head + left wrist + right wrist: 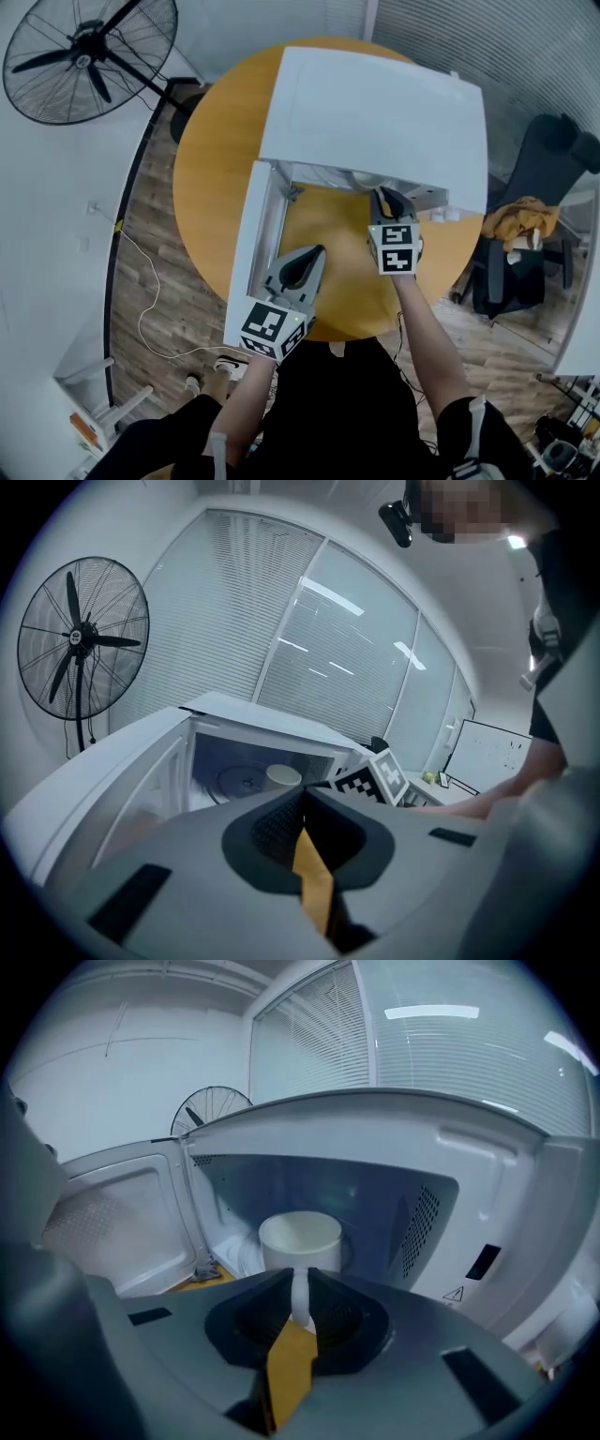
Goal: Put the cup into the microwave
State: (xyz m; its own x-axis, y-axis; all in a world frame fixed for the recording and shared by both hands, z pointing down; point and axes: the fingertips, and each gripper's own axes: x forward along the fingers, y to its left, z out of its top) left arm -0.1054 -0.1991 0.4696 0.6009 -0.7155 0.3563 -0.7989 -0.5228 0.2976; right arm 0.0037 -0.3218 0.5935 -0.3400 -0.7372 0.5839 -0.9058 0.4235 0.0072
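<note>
"Two things: where's the cup (300, 1239), and what have your fingers got?"

"My right gripper (301, 1279) has its fingers clamped on the cup's handle (299, 1299) — cup just inside the microwave (375, 112) mouth. My left gripper (305, 795) — fingers closed on nothing — sits beside the microwave's open door (246, 253)."

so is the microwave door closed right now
No, the microwave door is swung open to the left, and the cup, pinched by its handle in the right gripper, is inside the open cavity.
</note>
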